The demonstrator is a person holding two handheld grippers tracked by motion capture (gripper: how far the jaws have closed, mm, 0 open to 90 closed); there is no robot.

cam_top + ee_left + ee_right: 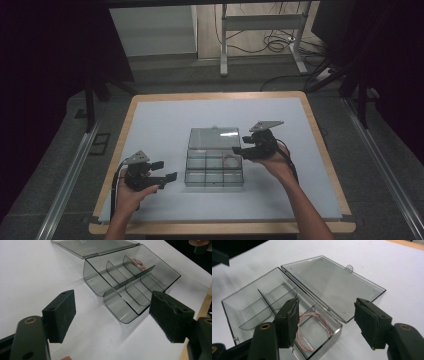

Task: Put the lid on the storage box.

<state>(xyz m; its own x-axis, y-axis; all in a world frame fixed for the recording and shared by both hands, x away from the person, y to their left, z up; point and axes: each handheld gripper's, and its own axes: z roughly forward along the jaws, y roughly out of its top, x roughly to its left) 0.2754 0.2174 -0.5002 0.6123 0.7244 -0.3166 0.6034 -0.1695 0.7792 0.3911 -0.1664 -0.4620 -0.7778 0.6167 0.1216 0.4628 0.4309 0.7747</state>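
Right gripper (325,323) hangs with jaws wide and empty; directly beneath I see the pink cord (312,330) coiled in the organiser box's (249,305) corner compartment.

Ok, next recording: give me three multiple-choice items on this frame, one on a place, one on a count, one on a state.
1. Where does the pink cord lie?
A. in a corner compartment of the clear box
B. on the open lid
C. on the white table beside the box

2. How many compartments does the box have?
A. four
B. six
C. nine

3. How does the right gripper stand?
A. shut on the cord
B. shut on the lid
C. open, nothing between its pads

Answers:
1 A, the cord is coiled inside a corner cell.
2 B, dividers make two rows of three.
3 C, its jaws stand apart above the cord's cell.
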